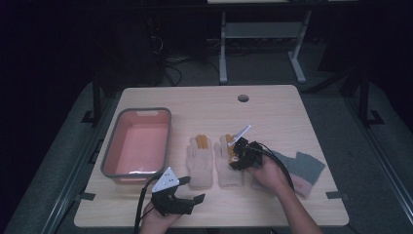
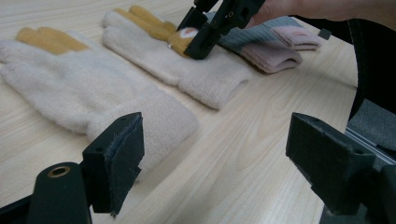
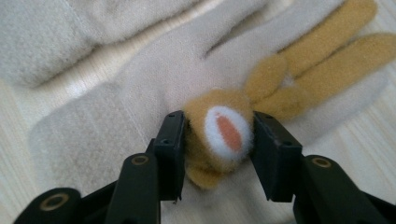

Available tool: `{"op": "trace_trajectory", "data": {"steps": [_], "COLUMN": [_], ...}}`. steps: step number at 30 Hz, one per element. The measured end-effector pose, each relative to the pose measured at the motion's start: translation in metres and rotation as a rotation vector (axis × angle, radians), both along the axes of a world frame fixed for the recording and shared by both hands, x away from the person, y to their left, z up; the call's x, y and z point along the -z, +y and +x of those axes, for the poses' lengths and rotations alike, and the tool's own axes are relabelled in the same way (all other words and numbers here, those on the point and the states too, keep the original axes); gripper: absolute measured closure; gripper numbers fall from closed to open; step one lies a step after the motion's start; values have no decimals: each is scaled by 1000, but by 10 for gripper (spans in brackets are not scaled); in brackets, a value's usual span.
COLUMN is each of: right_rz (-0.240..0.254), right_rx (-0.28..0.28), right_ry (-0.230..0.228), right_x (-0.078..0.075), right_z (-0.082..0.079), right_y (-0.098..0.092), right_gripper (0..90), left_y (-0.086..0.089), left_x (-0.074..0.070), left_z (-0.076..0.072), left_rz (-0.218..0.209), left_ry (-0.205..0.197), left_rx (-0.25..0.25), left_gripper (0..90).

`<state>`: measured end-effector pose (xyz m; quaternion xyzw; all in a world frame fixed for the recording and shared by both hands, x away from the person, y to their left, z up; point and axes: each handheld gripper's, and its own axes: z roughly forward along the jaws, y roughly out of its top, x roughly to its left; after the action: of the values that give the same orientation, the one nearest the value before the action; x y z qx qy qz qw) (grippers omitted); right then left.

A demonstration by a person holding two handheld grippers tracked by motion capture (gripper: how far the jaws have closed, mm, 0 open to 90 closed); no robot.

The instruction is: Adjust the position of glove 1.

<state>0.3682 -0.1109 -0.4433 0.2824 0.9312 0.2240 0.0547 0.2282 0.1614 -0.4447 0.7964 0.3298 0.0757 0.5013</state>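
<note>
- At the left of the wooden table (image 1: pixel 272 105), a pink tub (image 1: pixel 137 142) with a grey rim is sitting with its long side running away from the person
- Just in front of the tub's near right corner, the left gripper (image 1: pixel 191 189) is hovering low over the table's near edge in the person's left hand (image 1: pixel 155 219), its jaws standing wide with nothing between them; in the left gripper view the cuff of the nearer glove is lying just beyond its left jaw
- Right of the tub, the left cream glove (image 1: pixel 200 163) is lying flat, its yellow fingers pointing away from the person
- Just beside it, the right cream glove (image 1: pixel 228 165) is lying the same way, close but apart from its twin
- Over this glove's back the right gripper (image 3: pixel 218 135) is pointing down, its jaws pressing from both sides on the yellow plush animal head (image 3: pixel 223 130) sewn there; the right hand (image 1: pixel 269 173) is holding it
- Farther right, partly under that hand, grey gloves with pink cuffs (image 1: pixel 304 168) are lying near the table's right edge
</note>
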Motion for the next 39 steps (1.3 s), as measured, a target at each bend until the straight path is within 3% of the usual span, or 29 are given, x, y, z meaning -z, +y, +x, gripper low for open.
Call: {"op": "trace_trajectory", "data": {"steps": [16, 30, 32, 39], "right_rz": [33, 62, 76, 105], "right_rx": [-13, -41, -51, -80], "right_ry": [-18, -75, -91, -112], "right_x": [-19, -56, -67, -81], "right_z": [-6, -16, -17, -18], "right_y": [-3, -2, 2, 16], "right_gripper": [616, 617, 617, 617], "left_y": [2, 3, 3, 5], "left_x": [-2, -6, -7, -7], "left_z": [0, -3, -4, -3], "left_rz": [2, 16, 19, 5], "left_ry": [-5, -44, -51, -50], "left_rx": [-16, -45, -48, -67], "left_gripper": [194, 188, 188, 187]}}
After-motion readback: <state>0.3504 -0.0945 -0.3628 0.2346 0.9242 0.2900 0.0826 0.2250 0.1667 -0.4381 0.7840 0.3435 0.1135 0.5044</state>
